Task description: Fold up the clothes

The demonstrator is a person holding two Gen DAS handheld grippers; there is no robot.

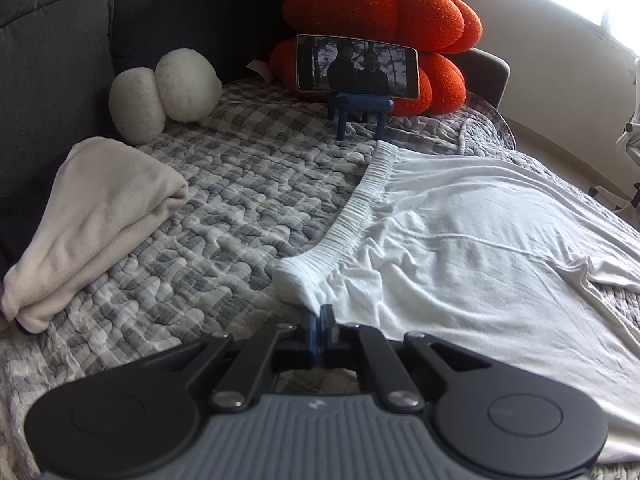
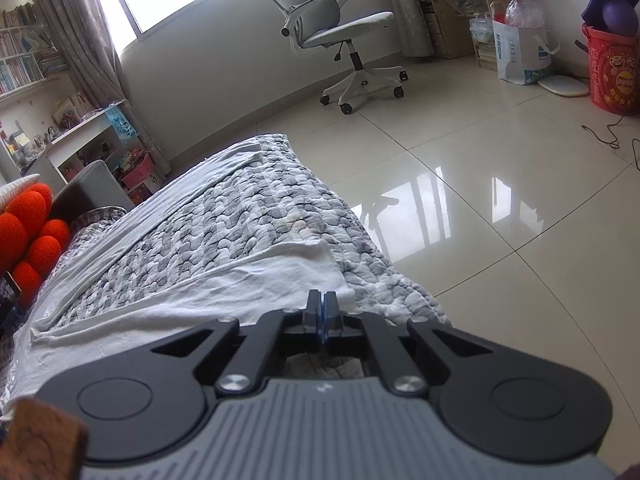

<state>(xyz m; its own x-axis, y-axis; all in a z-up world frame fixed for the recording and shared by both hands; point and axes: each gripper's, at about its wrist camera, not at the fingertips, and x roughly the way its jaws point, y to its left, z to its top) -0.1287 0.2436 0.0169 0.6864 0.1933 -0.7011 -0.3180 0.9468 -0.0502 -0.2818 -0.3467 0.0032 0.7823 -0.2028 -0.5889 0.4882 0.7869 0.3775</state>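
Quilted bed, left claw pinching white pants waistband, right claw pinching leg hem

The right hand-held gripper, jaws pressed together, pinches white trousers spread over a grey quilt.

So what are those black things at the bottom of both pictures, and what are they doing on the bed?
Those are two grabbing tools that a person holds, one in each hand. Each has a small camera looking along its jaws, so one picture comes from each tool. The left gripper has its jaws shut on the stretchy waistband corner of white trousers spread over a grey checked quilt. The right gripper has its jaws together at the trousers' leg end, seemingly pinching it. Also on the bed: a folded cream cloth, an orange cushion and a phone on a blue stand.
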